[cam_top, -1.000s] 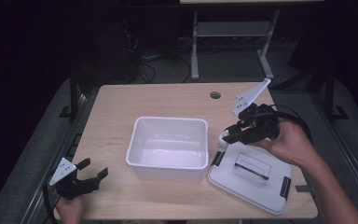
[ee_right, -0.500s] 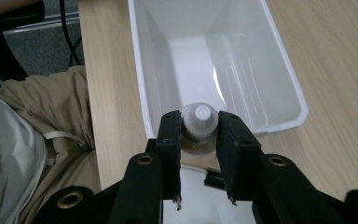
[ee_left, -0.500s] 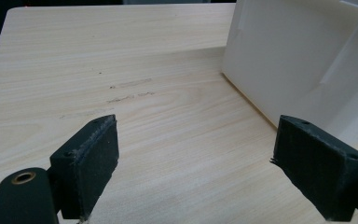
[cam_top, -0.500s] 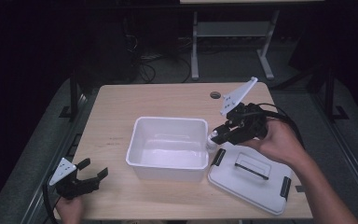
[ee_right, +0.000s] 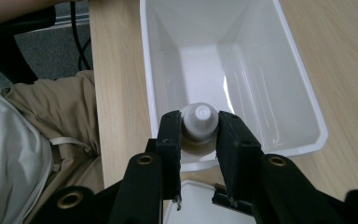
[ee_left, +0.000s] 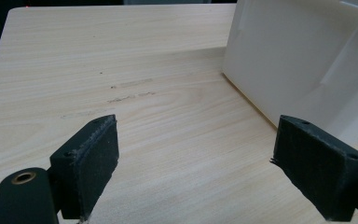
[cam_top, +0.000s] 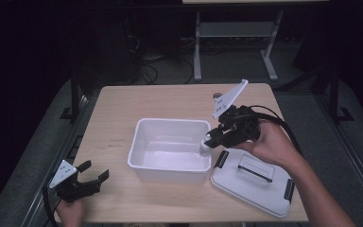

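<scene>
left gripper (cam_top: 86, 177): near bench (cam_top: 123, 109) edge, jaws spread, idle | right gripper (ee_right: 199, 135): jaws pinching small white bottle (ee_right: 198, 122) by its cap, over white bin (cam_top: 142, 142) right rim | lid (cam_top: 255, 182) beside bin | risk: release on rim, bottle tips outside

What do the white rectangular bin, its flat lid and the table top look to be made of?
White rectangular bin: apparently glossy moulded plastic; its thin walls look faintly translucent and the floor shows light streaks. Flat white lid: likely the same plastic, smoother and duller, with a moulded handle and dark end clips. Pale table top: wood or wood-look laminate, matt, with straight grain lines; which one is unclear.
</scene>
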